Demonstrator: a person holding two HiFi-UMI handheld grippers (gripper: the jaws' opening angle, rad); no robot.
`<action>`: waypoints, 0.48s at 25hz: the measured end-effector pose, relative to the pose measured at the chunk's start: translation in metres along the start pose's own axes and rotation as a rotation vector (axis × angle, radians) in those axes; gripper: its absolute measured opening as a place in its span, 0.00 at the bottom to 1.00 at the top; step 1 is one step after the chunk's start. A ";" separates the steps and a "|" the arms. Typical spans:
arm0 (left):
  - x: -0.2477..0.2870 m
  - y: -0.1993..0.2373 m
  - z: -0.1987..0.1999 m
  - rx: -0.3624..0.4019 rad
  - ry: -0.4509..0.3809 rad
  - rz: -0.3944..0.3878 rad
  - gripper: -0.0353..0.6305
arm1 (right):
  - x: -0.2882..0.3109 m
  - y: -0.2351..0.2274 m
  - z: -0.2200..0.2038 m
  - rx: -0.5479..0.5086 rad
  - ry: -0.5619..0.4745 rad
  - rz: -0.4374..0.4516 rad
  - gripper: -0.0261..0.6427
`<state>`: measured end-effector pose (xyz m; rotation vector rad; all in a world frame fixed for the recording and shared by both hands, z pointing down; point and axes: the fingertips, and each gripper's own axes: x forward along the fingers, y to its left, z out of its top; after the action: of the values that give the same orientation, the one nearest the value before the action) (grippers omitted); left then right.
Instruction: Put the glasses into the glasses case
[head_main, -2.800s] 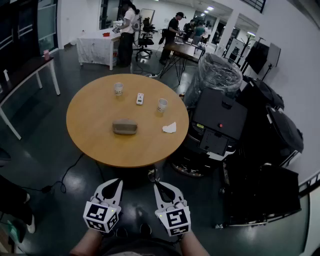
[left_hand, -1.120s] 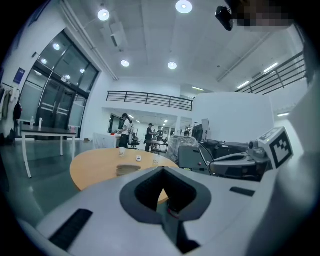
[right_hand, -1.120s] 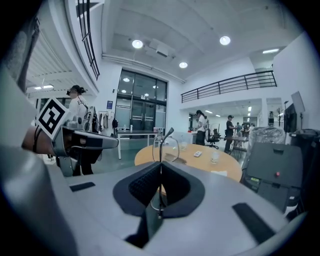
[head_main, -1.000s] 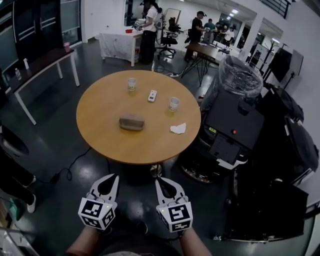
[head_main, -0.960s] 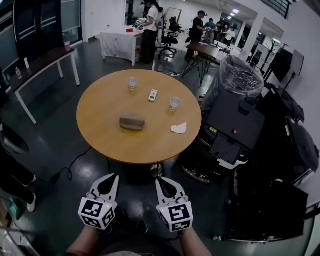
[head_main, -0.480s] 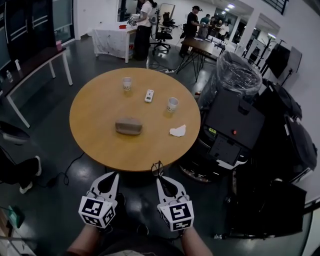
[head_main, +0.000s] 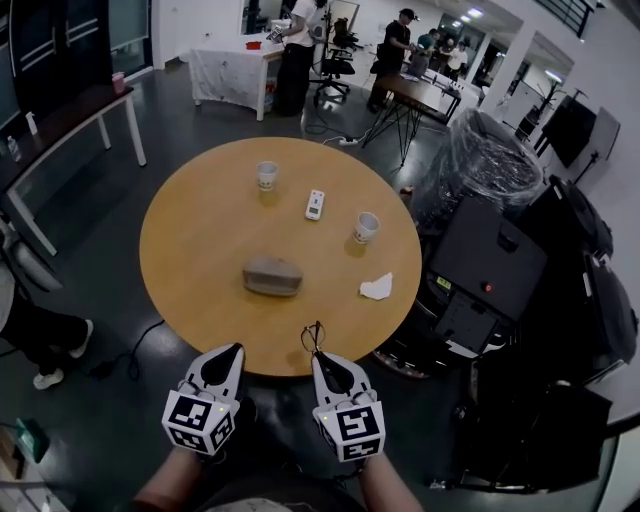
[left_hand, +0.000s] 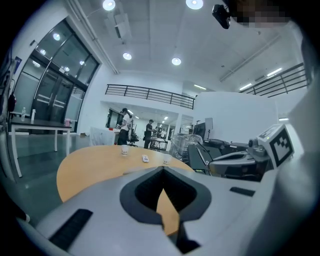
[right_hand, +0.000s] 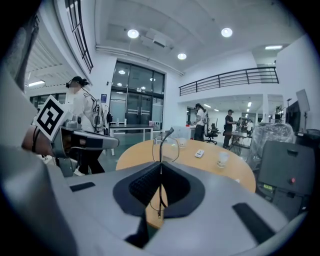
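Note:
A grey-brown glasses case (head_main: 273, 276) lies closed near the middle of the round wooden table (head_main: 200, 230). Thin wire-framed glasses (head_main: 314, 338) stick up from my right gripper (head_main: 322, 360), which is shut on them just off the table's near edge. In the right gripper view the glasses (right_hand: 163, 145) rise out of the closed jaws of that gripper (right_hand: 160, 172), lenses toward the table. My left gripper (head_main: 228, 352) hangs beside it, shut and holding nothing; the left gripper view (left_hand: 162, 170) shows its tips meeting.
Two paper cups (head_main: 266, 174) (head_main: 366, 227), a white remote (head_main: 314, 204) and a crumpled tissue (head_main: 377, 288) sit on the table beyond the case. A black equipment cart (head_main: 485, 270) stands close at the right. A person's legs (head_main: 35, 335) show at the left.
The table has drawn nearer in the head view; both grippers now sit at its near edge. The glasses stay held in the right gripper.

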<state>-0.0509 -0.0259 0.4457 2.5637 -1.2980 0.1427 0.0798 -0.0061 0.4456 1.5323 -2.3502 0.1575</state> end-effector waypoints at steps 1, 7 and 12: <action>0.006 0.006 0.003 0.002 0.001 -0.003 0.06 | 0.009 -0.002 0.004 0.001 0.001 -0.002 0.03; 0.041 0.042 0.013 0.004 0.022 -0.031 0.06 | 0.058 -0.010 0.021 0.002 0.021 -0.018 0.03; 0.068 0.061 0.009 0.000 0.061 -0.063 0.06 | 0.089 -0.020 0.022 0.001 0.063 -0.033 0.03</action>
<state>-0.0594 -0.1157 0.4625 2.5764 -1.1947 0.2067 0.0611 -0.0976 0.4528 1.5427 -2.2749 0.1963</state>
